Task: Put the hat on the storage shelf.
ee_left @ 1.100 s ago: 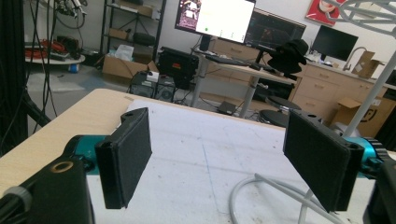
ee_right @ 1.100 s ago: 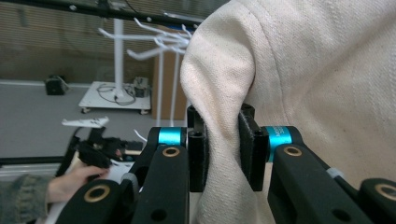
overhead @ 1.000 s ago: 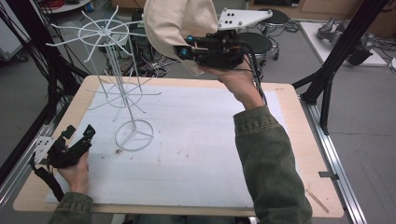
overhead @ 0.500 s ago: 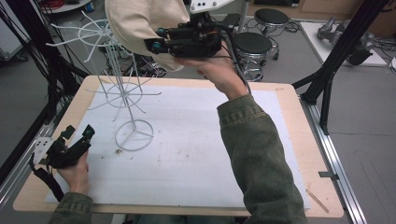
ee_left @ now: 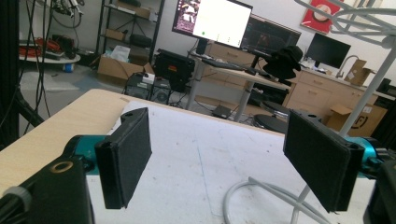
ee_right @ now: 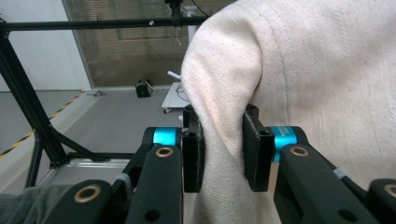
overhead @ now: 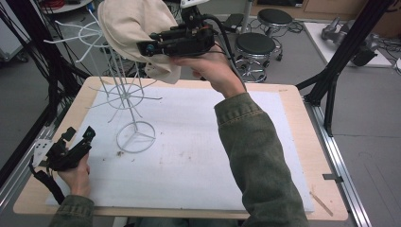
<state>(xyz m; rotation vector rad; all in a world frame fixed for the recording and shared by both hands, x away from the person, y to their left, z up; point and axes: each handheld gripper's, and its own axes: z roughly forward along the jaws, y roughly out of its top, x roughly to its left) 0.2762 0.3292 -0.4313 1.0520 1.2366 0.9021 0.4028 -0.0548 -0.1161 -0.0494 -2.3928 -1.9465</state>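
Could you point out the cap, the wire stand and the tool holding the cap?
cap (overhead: pixel 125 28): high view, on its cream crown.
wire stand (overhead: pixel 136 137): high view, on its round base ring.
right gripper (ee_right: pixel 223 149): right gripper view, midway between its black jaws.

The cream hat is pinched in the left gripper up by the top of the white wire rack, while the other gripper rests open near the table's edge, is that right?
Not quite: the right gripper pinches the cream hat, as the right gripper view shows. It is up by the white wire rack, and the left gripper rests open near the table edge.
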